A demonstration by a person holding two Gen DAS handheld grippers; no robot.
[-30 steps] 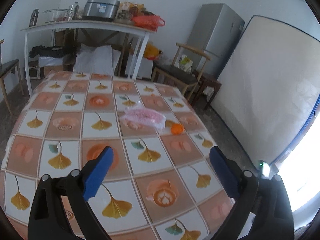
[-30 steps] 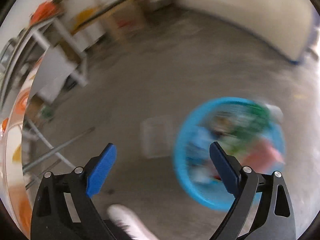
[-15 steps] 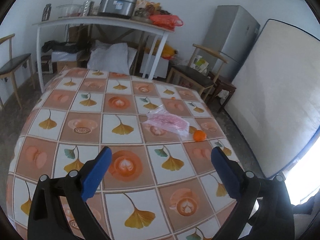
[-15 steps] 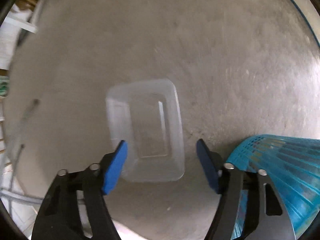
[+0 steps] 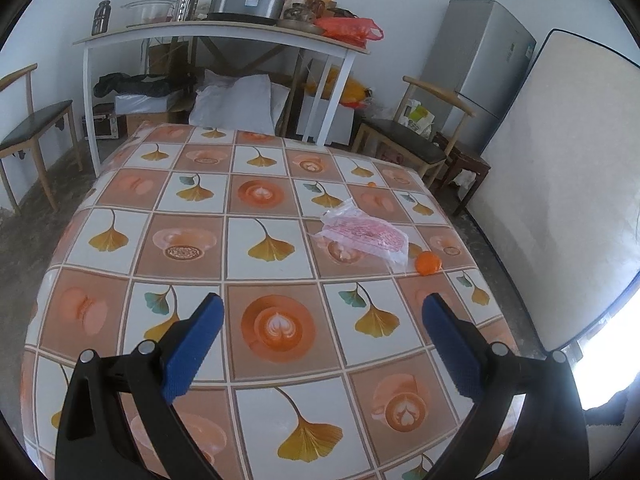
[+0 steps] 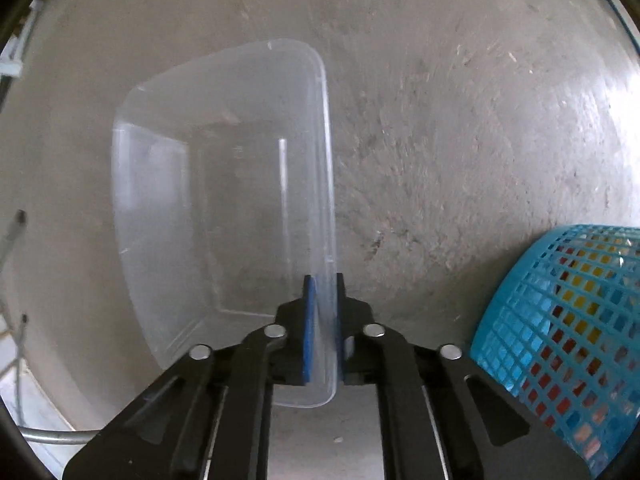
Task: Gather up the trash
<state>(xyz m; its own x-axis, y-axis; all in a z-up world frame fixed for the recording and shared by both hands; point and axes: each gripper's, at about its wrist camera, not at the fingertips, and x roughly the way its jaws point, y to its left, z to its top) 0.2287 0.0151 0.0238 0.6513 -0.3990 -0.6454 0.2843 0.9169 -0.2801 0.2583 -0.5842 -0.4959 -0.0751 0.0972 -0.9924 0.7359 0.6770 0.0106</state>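
In the right wrist view my right gripper [image 6: 323, 300] is shut on the right rim of a clear plastic container [image 6: 224, 208] lying on the concrete floor. A blue mesh trash basket [image 6: 568, 340] with colourful trash inside stands at the lower right, close beside the gripper. In the left wrist view my left gripper [image 5: 320, 320] is open and empty above the near part of a table with a patterned cloth [image 5: 200, 248]. A pink-printed clear plastic bag [image 5: 366, 234] and an orange peel piece [image 5: 427, 262] lie on the table, ahead and to the right.
A tiny orange scrap [image 5: 372, 184] lies farther back on the table. Behind stand a white shelf table [image 5: 224, 32] with pots, two wooden chairs [image 5: 412, 144], a grey fridge [image 5: 484, 64] and a mattress [image 5: 568, 184] leaning on the wall. Metal table legs [image 6: 16, 240] show at the left.
My right gripper came down to the clear container on the floor and shut on its rim. My left gripper turned leftward over the table and stayed open.
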